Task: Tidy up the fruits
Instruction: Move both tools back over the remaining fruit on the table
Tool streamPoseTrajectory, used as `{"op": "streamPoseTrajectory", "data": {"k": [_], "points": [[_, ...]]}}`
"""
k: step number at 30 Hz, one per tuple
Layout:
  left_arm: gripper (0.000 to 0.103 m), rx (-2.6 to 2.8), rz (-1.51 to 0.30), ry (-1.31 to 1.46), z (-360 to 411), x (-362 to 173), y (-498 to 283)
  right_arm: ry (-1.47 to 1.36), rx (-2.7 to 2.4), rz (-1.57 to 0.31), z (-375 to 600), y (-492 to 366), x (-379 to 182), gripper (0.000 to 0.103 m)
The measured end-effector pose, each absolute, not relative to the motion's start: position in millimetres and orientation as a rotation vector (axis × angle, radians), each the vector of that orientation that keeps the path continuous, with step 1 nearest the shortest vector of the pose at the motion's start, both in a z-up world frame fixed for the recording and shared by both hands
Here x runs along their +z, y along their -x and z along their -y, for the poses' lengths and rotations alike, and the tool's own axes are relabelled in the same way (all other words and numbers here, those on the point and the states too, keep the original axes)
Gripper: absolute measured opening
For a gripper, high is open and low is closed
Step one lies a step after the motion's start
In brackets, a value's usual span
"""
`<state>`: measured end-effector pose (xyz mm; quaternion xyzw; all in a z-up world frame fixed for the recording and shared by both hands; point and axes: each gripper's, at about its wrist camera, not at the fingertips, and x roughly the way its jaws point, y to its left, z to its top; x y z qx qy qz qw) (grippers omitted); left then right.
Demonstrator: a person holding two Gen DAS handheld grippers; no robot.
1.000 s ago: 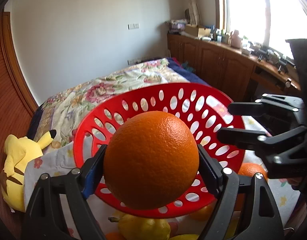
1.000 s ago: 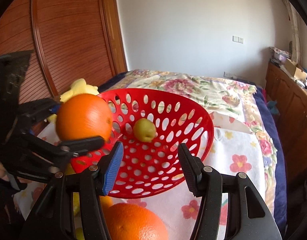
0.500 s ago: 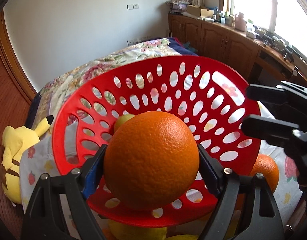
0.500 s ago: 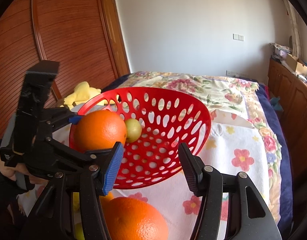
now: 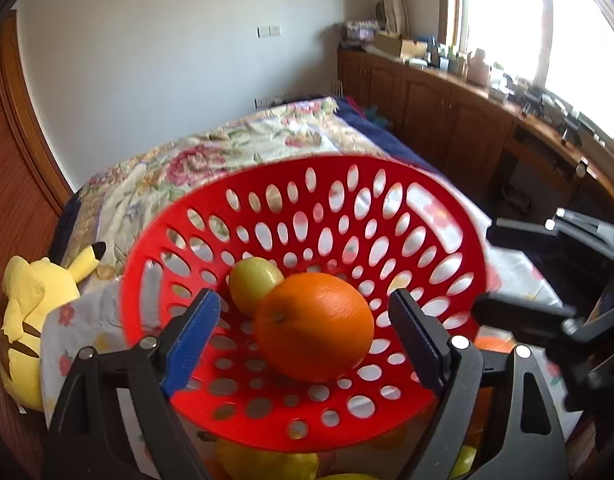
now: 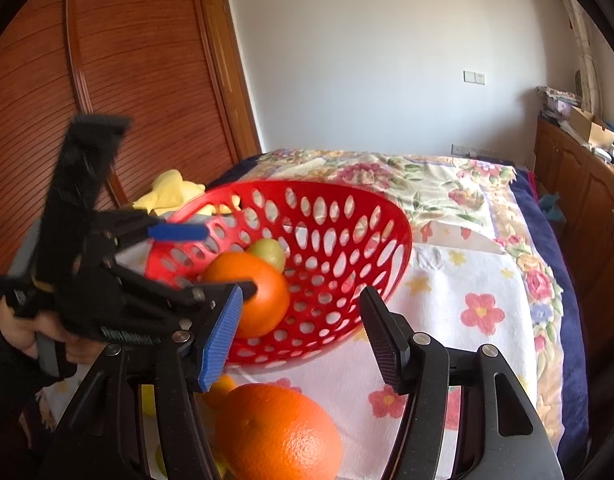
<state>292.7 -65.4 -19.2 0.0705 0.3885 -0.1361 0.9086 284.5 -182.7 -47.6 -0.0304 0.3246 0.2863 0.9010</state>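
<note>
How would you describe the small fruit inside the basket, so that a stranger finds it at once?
On the flowered bedspread stands a red basket full of oval holes. Inside it lie two fruits that touch. The one you want is the yellow-green fruit, smaller and paler than the orange in front of it.

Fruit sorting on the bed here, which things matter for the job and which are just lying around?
Part of the job:
- red basket
- orange in the basket
- yellow-green fruit beside it
- orange on the cloth
- left tool, jaws opening, empty

Just lying about:
- yellow plush toy
- cardboard box on the cabinet
</note>
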Motion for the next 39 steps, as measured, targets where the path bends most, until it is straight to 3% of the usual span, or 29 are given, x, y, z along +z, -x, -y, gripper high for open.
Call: {"op": "streamPoseTrajectory", "data": {"k": [13, 39], "points": [[0.087, -0.288, -0.668, -0.096, 40.7, -3.2, -217.8, 0.035, 0.541, -0.628, 198.7, -246.0, -34.1, 0.064], [0.087, -0.247, -0.655, -0.018, -7.2, -62.9, -112.9, 0.019, 0.43, -0.704, 198.3, -151.9, -96.0, 0.064]]}}
